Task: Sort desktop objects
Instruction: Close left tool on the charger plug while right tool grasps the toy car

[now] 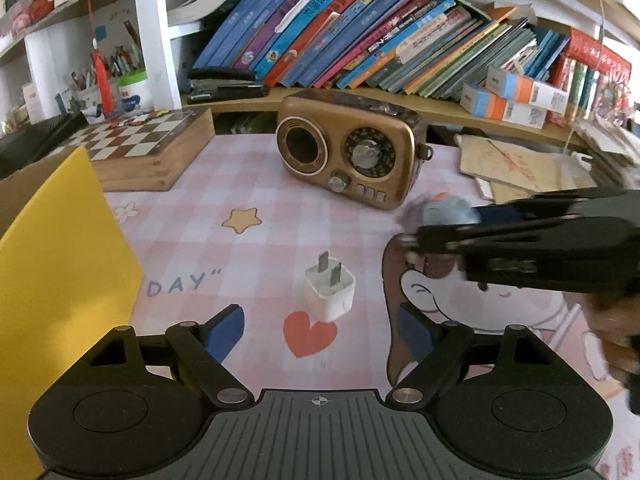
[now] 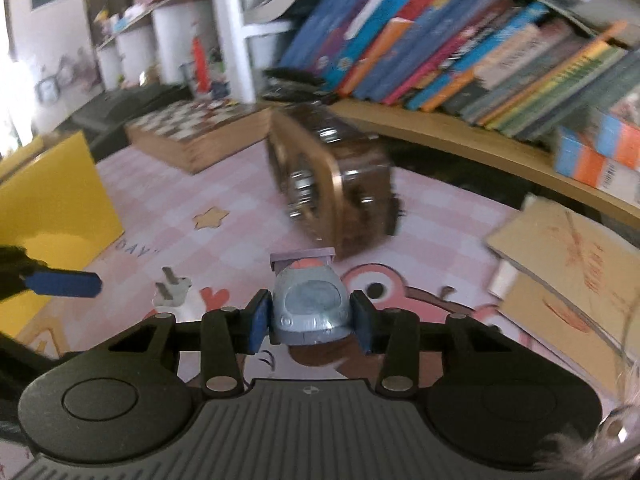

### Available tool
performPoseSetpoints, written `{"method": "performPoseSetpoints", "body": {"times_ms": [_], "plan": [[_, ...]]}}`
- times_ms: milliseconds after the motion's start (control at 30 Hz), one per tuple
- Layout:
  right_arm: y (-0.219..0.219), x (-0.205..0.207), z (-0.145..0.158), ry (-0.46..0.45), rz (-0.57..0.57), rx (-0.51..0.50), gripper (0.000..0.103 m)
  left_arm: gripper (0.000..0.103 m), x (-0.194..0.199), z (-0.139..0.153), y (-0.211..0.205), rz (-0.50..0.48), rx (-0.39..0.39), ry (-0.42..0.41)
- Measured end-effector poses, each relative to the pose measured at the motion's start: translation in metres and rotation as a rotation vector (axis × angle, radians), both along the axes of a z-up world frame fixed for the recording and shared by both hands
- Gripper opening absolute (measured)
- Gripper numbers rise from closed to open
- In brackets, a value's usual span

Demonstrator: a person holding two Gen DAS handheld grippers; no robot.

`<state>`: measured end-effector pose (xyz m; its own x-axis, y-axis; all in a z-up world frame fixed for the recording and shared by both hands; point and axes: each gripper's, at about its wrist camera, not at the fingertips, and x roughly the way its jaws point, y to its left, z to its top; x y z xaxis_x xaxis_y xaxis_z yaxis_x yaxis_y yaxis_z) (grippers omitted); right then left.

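A small grey-blue toy car [image 2: 310, 306] sits between the blue pads of my right gripper [image 2: 310, 316], and both pads press on its sides. In the left wrist view the same car [image 1: 448, 212] shows blurred in the right gripper [image 1: 444, 226], which reaches in from the right. A white charger plug [image 1: 330, 292] lies on the pink checked table mat [image 1: 240, 184] with its prongs up. It lies just ahead of my left gripper [image 1: 320, 320], which is open and holds nothing. In the right wrist view the plug [image 2: 172, 290] lies at lower left, beside a left gripper pad [image 2: 64, 284].
A yellow box [image 1: 52, 260] stands at the left edge. A brown retro radio [image 1: 348, 152] stands mid-table, a wooden chessboard box [image 1: 148, 148] behind left, stacked papers [image 1: 512, 164] at right. A shelf of books [image 1: 360, 32] and a pen holder [image 1: 128, 88] line the back.
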<state>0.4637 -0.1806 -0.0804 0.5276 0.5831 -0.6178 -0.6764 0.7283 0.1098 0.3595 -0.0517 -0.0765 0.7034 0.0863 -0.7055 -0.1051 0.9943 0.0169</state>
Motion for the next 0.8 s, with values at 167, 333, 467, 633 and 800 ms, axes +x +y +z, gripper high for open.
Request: {"method": "performPoseSetpoints", "body": {"times_ms": [167,333,467,633,800], "plan": [[-0.019,-0.005,0.005,0.012,-0.068,0.017,0.040,0.069,0.015,-0.010,-0.007,0.012,0.031,0.004],[-0.026,-0.016,0.001,0.016,-0.084,-0.025,0.040,0.045,0.025,-0.017,-0.008,0.033,0.042,0.012],[-0.027,-0.023,-0.005,0.010,-0.076,-0.059,0.041,0.030,0.028,-0.017,-0.012,0.005,0.066,0.006],[-0.018,-0.023,-0.008,-0.017,-0.056,-0.103,0.051,0.029,0.021,-0.016,-0.012,-0.031,0.058,0.009],[-0.005,-0.022,-0.013,-0.051,-0.018,-0.189,0.051,0.029,0.008,-0.007,-0.011,-0.054,0.040,0.004]]}}
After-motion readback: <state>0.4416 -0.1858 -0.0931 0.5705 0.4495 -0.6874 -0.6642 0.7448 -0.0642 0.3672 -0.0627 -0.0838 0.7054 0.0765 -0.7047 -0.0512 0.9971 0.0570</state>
